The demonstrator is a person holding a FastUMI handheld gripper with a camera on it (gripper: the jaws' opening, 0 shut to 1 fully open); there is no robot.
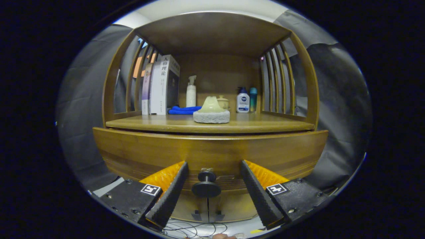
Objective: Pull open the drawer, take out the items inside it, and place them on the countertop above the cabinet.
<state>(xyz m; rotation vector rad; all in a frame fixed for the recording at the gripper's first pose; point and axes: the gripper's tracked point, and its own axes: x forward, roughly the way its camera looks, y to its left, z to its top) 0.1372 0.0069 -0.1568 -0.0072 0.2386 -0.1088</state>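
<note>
claw (212, 171) wide apart | drawer knob (206, 186) between fingers, untouched

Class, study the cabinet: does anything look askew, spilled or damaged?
Nothing stands out. The books stand upright, the bottles are upright, the drawer is shut, and the open gripper flanks its knob.
</note>
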